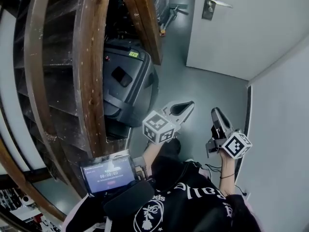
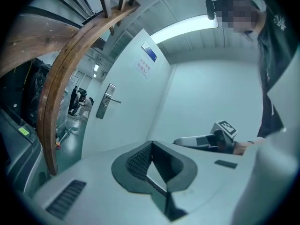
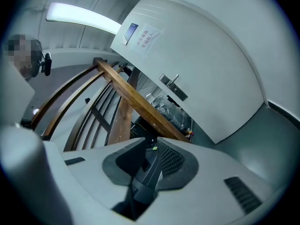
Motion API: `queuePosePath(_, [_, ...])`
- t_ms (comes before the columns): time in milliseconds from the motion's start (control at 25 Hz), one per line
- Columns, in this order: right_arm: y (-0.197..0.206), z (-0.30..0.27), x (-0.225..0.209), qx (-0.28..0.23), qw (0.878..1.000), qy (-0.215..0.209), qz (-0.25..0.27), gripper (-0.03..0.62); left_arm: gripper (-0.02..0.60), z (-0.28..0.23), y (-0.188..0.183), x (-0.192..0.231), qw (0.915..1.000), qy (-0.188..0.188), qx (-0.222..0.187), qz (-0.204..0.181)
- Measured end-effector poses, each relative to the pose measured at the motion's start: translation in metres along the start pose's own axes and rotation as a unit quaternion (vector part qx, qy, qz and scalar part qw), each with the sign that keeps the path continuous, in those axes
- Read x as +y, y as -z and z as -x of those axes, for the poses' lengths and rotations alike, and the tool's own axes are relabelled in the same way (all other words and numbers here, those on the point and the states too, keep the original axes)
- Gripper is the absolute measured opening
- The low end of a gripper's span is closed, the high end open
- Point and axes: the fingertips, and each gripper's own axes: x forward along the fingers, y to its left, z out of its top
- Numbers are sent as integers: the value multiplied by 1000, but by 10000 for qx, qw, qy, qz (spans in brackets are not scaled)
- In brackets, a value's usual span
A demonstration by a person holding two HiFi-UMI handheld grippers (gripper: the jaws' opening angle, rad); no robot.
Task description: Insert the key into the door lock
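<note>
The white door stands ahead at the top right, with its metal handle and lock plate well beyond both grippers. My left gripper and right gripper hang side by side at waist height over the grey floor, both pointing toward the door. In the left gripper view the left gripper has its ribbed pads meeting, and the handle shows far off. The right gripper looks shut too, with the handle distant. No key shows in any view.
A curved wooden stair railing fills the left side. A black wheeled case sits beside it on the floor. A small lit screen is at my chest. A white wall closes the right side.
</note>
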Motion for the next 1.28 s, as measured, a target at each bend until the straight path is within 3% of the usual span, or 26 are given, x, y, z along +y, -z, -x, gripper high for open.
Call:
queuePosePath(400, [48, 155, 13, 53, 10000, -2, -2, 83, 5, 21, 66, -143, 9995, 10, -33, 302])
queuePosePath(640, [71, 212, 16, 159, 9998, -106, 84, 78, 5, 31, 101, -210, 9993, 62, 121, 341])
queuePosePath(1000, [85, 231, 25, 256, 9988, -278, 313, 75, 5, 48, 113, -234, 9993, -22, 222, 303])
queuePosePath(1280, [93, 254, 20, 243, 9988, -159, 389, 75, 5, 55, 122, -238, 9992, -90, 222, 322])
